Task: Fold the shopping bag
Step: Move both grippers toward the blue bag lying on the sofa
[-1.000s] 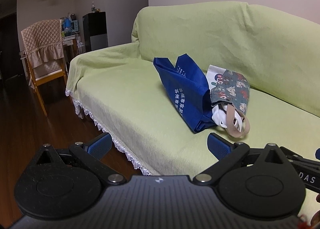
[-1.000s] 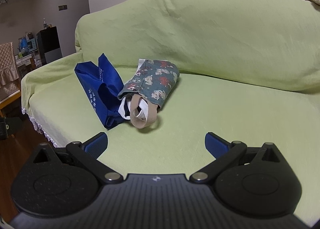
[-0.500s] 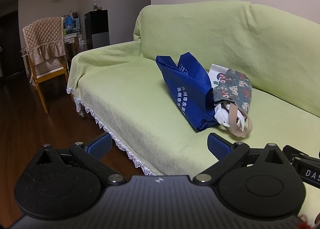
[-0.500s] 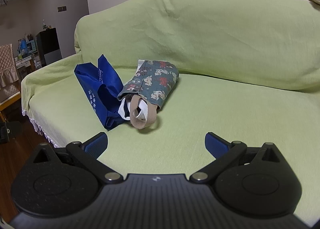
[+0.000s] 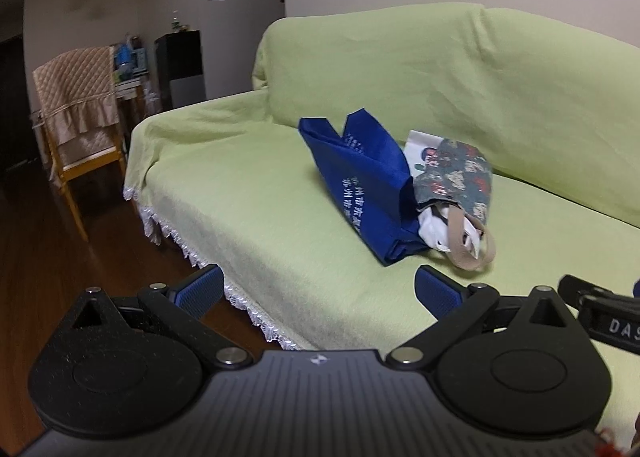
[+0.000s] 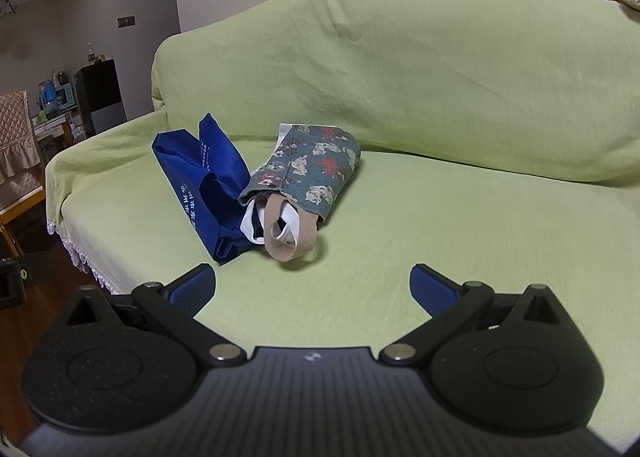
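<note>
Left wrist view: the left tool [image 5: 318, 289] is spread wide, holding nothing. The blue bag [image 5: 362, 185] lies slumped on the sofa [image 5: 248, 193], touching a floral bag [image 5: 456, 181].

Right wrist view: the right tool [image 6: 312, 285] is spread, empty. The blue bag [image 6: 200, 177] looks light and limp; pinch its top corners.

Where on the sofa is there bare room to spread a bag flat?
Bare seat lies right of the floral bag up to the backrest, and between the blue bag and the lace edge. It is crowded where the two bags touch.
</note>
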